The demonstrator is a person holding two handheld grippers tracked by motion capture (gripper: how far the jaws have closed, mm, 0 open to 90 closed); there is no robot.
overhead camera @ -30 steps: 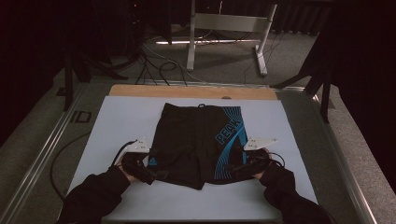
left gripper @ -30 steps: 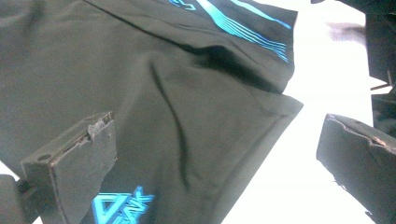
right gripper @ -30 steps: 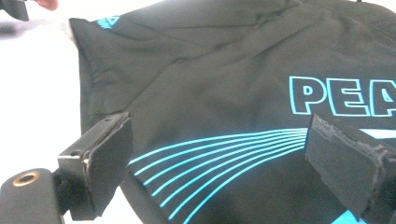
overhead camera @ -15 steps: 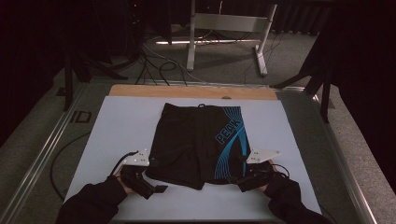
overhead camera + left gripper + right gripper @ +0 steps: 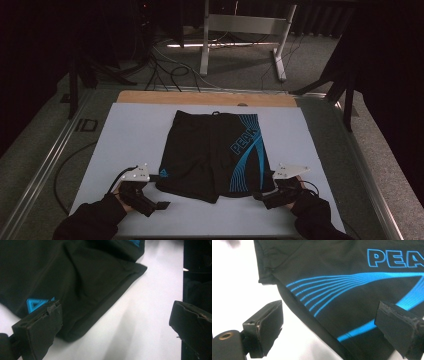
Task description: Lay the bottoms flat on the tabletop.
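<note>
Left hand-held gripper (image 5: pixel 161 204) sits near the front-left corner of the tabletop (image 5: pixel 125 135), its jaws spread wide with nothing between them. In the left gripper view one jaw lies just at the hem of the shorts' leg, beside a small blue triangle logo (image 5: pixel 36 304), and the other jaw is over bare white surface. Black shorts (image 5: pixel 212 155) lie flat in the middle of the tabletop, waistband toward the far edge, legs toward the front edge, with blue curved stripes and blue lettering (image 5: pixel 243 140) on one leg. Right hand-held gripper (image 5: pixel 257 196) rests near the front-right corner, just beside that leg's hem, jaws likewise wide apart and empty; the right gripper view shows the striped fabric between and beyond them.
</note>
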